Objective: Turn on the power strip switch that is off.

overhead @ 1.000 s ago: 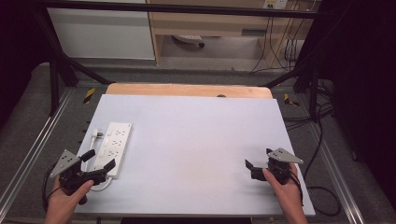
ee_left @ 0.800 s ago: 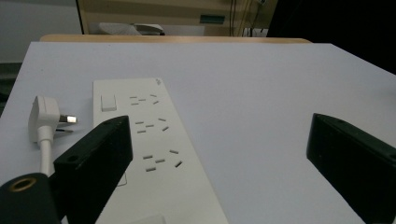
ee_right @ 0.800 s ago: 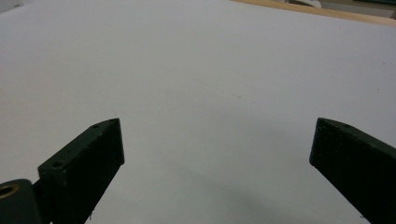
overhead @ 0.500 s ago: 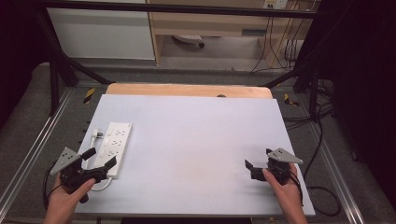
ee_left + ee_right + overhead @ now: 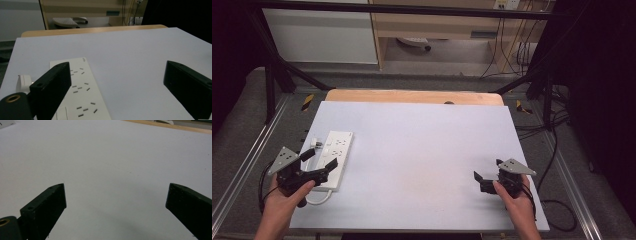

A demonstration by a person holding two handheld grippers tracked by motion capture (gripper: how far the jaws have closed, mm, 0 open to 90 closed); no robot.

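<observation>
Power strip (image 5: 333, 158): lower left of the high view, long axis running up-frame, cable end nearest the bottom.
Left tool (image 5: 318, 169): jaws apart, over its near end.
Right tool (image 5: 488, 174): jaws apart, lower right.

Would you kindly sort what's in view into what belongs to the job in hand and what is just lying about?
In the job:
- white power strip
- white plug beside it
- left gripper, open over the strip

Just about:
- right gripper, open over bare table
- wooden board at the far edge

The left gripper (image 5: 120, 92) hung with jaws wide apart over the white power strip (image 5: 80, 95); a white plug (image 5: 23, 82) sat at the strip's left edge; the white table (image 5: 130, 52) stretched beyond.
</observation>
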